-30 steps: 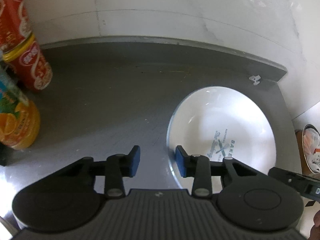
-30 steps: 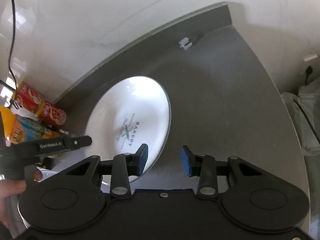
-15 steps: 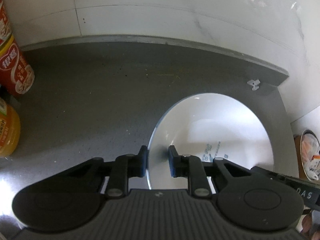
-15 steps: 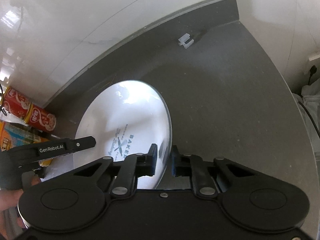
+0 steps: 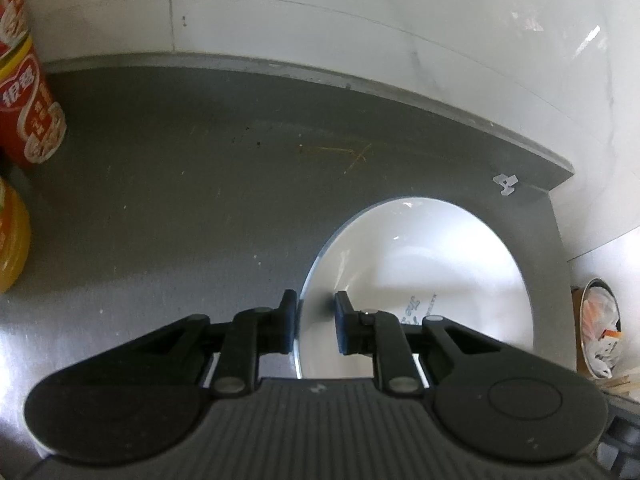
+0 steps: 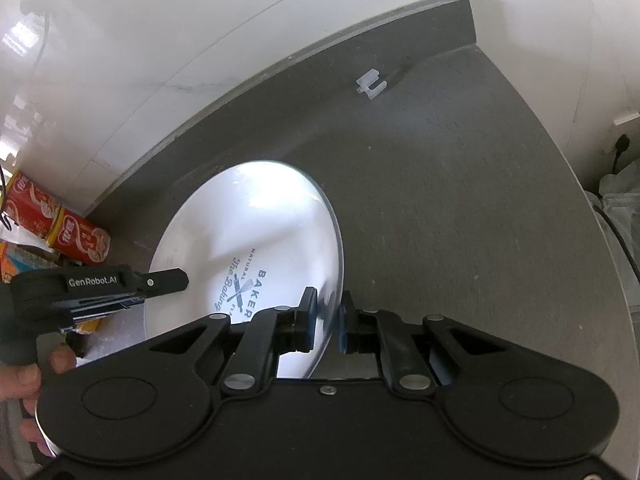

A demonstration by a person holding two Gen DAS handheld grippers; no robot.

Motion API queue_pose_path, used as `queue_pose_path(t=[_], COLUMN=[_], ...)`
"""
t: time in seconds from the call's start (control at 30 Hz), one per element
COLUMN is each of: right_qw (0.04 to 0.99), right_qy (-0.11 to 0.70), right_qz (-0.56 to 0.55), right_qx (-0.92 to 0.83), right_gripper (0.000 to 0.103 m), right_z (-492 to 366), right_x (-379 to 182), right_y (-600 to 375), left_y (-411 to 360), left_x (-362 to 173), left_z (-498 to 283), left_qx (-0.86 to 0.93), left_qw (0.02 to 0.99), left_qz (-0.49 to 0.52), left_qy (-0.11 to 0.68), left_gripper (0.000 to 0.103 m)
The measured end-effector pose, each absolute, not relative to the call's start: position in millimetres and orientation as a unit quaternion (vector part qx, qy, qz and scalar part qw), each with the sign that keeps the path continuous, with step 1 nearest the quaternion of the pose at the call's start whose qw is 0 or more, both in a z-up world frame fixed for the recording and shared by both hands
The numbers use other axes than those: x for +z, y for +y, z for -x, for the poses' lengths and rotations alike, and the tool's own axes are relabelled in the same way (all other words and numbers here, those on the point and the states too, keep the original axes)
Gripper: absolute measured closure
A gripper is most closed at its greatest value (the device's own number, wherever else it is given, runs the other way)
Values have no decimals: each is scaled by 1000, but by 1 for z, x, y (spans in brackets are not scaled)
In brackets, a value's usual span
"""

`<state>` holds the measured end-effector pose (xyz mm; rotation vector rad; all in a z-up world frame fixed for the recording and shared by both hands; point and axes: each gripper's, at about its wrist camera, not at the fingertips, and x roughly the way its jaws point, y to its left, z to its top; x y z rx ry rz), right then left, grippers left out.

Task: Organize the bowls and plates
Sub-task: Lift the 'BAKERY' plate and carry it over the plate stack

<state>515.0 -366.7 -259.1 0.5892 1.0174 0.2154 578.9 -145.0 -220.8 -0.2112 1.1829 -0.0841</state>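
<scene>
Grey counter [image 5: 200, 208]; plate [image 6: 248, 240] logo only at right claw [image 6: 326, 320].

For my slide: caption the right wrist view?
Right gripper clamps the white plate rim over a grey counter.

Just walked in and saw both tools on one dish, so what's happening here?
A person is holding a white plate with both tools, one on each side of its rim. The left tool pinches the left edge and the right tool the right edge, above a dark grey counter. Red cans stand off to the left.
</scene>
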Motion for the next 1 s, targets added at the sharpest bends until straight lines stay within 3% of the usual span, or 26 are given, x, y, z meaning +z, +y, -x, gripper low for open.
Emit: queue_pose_path(t=[0.3, 1.0], right_qw=[845, 875], right_qy=[459, 397], right_qz=[-254, -251], right_qx=[106, 115], right_gripper=[93, 93], right_z=[-497, -422], right_x=[-238, -159], right_y=[-368, -347], left_y=[-138, -101], left_x=[-202, -111], left_z=[-561, -497], left_qx=[-66, -97], left_qw=[832, 851], left_qz=[108, 123], left_qy=[540, 502], left_gripper=[91, 92])
